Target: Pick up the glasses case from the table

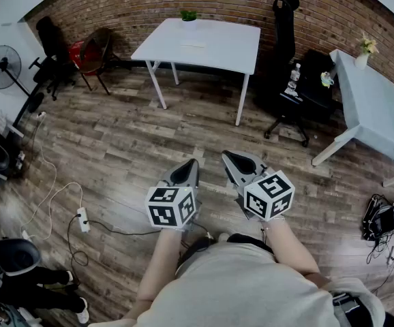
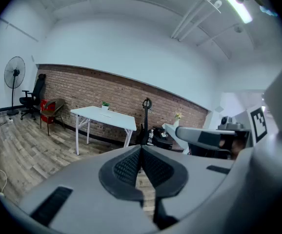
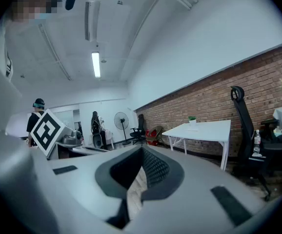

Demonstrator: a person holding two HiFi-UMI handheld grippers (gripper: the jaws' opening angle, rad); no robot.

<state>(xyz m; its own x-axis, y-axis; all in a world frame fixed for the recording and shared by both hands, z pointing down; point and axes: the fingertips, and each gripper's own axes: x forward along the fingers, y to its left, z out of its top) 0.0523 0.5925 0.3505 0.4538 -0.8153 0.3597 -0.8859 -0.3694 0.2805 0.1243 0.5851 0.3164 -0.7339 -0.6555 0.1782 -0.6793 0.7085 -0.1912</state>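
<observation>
My grey left gripper point(image 1: 190, 165) and grey right gripper point(image 1: 230, 159) are held near my body, jaws fully together and empty. Step in hand: approach. Beyond the wooden plank floor point(image 1: 129, 142) stands the white rectangular table point(image 1: 228, 46). The glasses case point(image 1: 193, 44) is apparently the flat pale object on it. Next: walk closer and open one gripper.

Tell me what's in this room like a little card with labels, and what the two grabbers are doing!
place: room with wood floor and brick wall
left gripper: shut, empty, above the floor
right gripper: shut, empty, beside the left one
white table: ahead, near the brick wall
on it: small green plant; flat pale thing, too small to identify
second table: at right, vase on it
fan: far left
</observation>
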